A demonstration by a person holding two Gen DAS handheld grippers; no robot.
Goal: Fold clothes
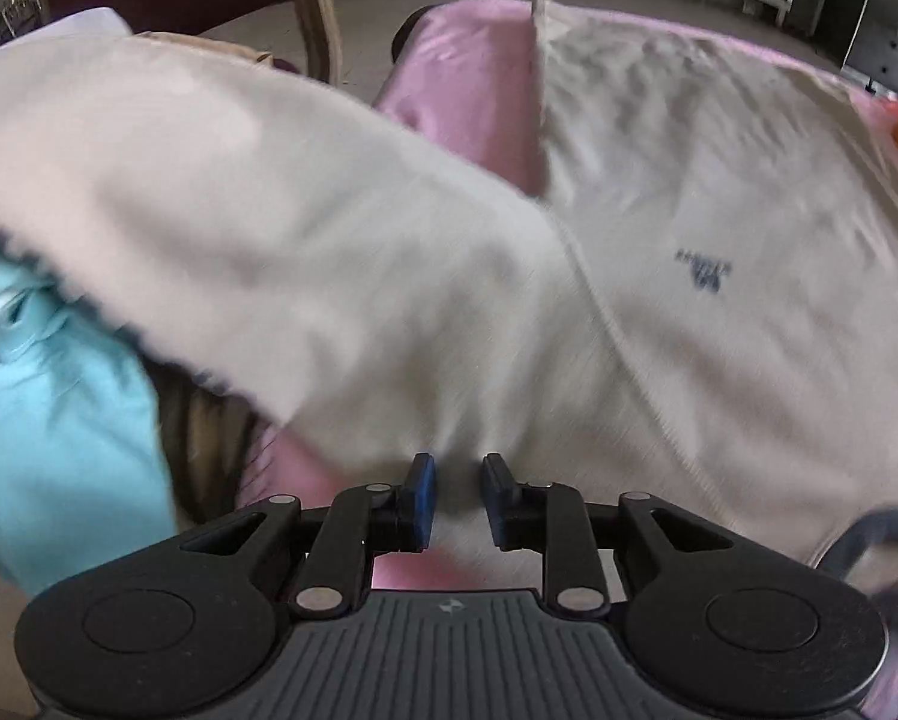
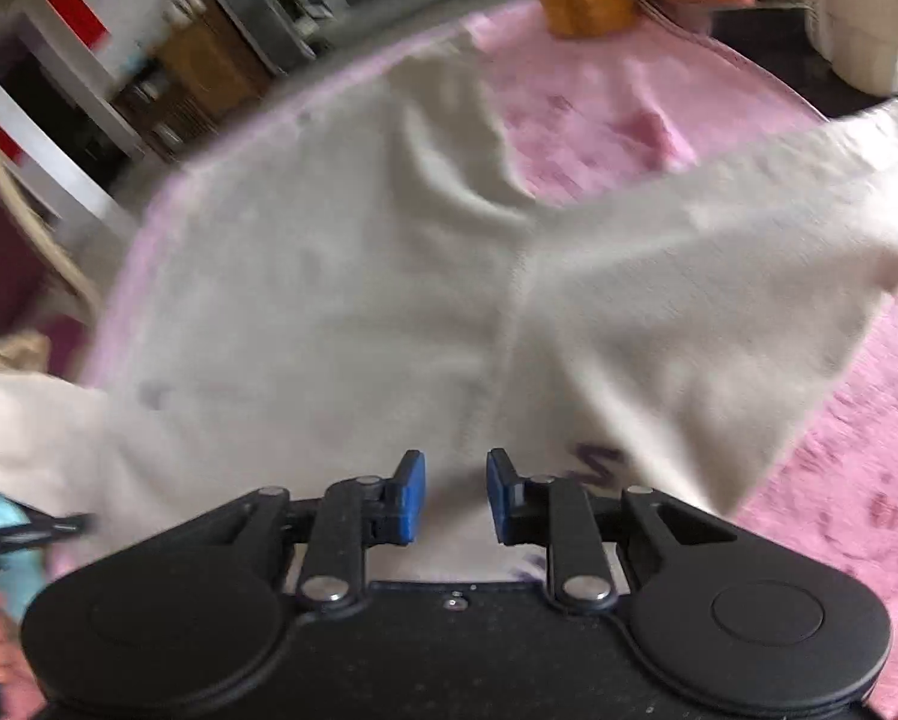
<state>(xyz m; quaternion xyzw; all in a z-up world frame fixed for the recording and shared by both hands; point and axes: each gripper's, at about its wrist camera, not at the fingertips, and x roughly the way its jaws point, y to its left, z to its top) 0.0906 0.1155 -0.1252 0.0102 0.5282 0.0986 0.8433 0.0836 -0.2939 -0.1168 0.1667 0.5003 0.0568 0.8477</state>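
Sweater (image 1: 659,192) — cream, with a small dark logo — is seen spread face-up on the pink cover (image 1: 467,102) of the table; its body lies flat, one sleeve (image 1: 239,228) is drawn out to the left over a turquoise garment (image 1: 59,408), and the other sleeve (image 2: 719,312) is extended to the right. Left gripper (image 1: 456,498) is held at the near hem with its blue pads parted and nothing pinched; right gripper (image 2: 456,495) is likewise spread, empty, at the same edge. Both views are blurred; whether the pads touch cloth cannot be told. A spreading or early folding step is judged — a sleeve is probably to be pinched and laid across the body.
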